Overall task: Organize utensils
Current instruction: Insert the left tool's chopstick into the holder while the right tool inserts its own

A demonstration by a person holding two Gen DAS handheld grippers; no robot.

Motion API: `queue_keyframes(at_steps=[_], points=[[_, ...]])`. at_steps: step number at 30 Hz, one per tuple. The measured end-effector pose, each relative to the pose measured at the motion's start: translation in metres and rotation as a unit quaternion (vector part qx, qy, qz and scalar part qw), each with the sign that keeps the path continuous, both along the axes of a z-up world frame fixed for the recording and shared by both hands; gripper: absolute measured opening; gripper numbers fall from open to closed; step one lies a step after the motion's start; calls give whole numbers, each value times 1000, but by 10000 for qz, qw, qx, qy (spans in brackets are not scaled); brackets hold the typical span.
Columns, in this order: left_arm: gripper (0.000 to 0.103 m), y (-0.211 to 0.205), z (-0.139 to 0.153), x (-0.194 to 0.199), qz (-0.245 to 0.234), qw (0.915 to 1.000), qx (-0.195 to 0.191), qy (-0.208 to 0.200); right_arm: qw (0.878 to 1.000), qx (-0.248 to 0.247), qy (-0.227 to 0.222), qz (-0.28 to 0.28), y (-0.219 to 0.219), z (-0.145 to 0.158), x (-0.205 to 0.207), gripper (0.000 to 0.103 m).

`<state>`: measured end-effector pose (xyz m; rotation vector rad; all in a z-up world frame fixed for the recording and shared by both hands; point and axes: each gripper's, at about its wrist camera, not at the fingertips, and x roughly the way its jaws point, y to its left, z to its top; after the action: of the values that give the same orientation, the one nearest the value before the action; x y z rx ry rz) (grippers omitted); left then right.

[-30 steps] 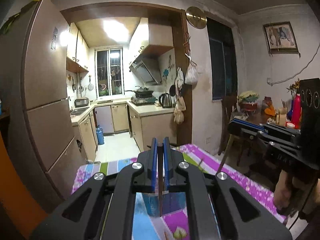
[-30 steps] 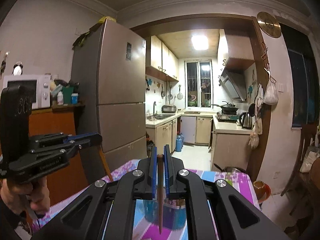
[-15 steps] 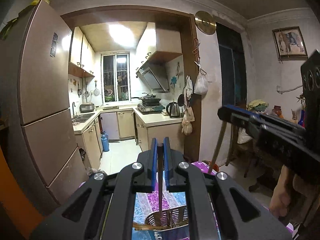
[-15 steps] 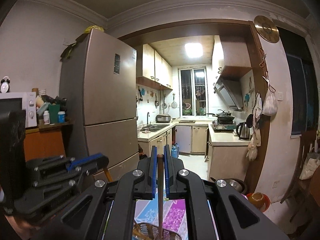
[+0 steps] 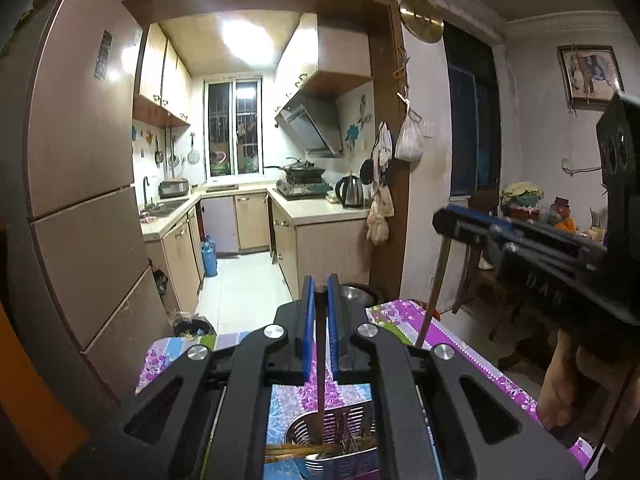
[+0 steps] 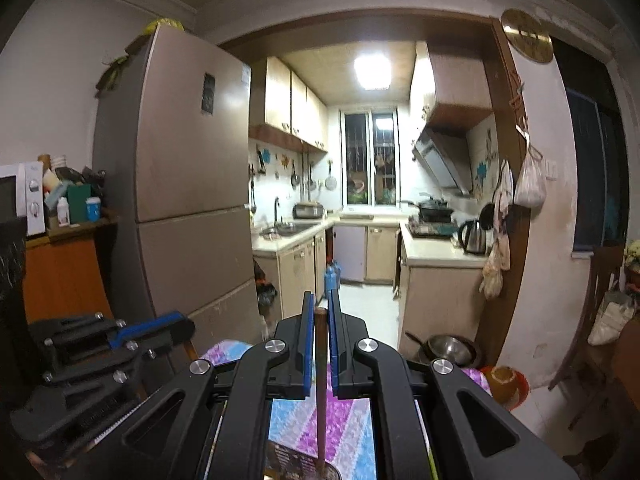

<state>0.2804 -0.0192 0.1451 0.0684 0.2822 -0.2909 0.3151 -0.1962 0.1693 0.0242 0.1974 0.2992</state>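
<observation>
My left gripper (image 5: 319,292) is shut on a brown chopstick (image 5: 321,372) that hangs straight down, its tip in a perforated metal utensil holder (image 5: 340,436) on the table. Several chopsticks lie in the holder. My right gripper (image 6: 319,308) is shut on another brown chopstick (image 6: 320,400) that hangs down over the holder's rim (image 6: 288,460). The right gripper also shows in the left wrist view (image 5: 444,222), its chopstick (image 5: 434,288) slanting down. The left gripper shows at the left of the right wrist view (image 6: 180,326).
The table has a purple and blue floral cloth (image 5: 404,316). A tall fridge (image 6: 188,200) stands to the left. The kitchen doorway lies ahead. A metal bowl (image 6: 448,350) sits on the floor beyond the table. A chair and cluttered side table (image 5: 520,208) are at the right.
Both grippers have tilted down and come closer over the holder. The left chopstick's tip has gone deeper into the holder. The right chopstick now hangs over the holder's rim.
</observation>
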Motion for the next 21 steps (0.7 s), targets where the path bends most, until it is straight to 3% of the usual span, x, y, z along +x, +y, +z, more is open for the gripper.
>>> queue_keyframes(at_steps=[18,21], points=[[6,7,-45,41,50,9987,8,512,9982,116,593,50,-9,-57,26,8],[17,9,-47,41,68,9986,2,528,9981,141,607,34,-11,-58,26,8]])
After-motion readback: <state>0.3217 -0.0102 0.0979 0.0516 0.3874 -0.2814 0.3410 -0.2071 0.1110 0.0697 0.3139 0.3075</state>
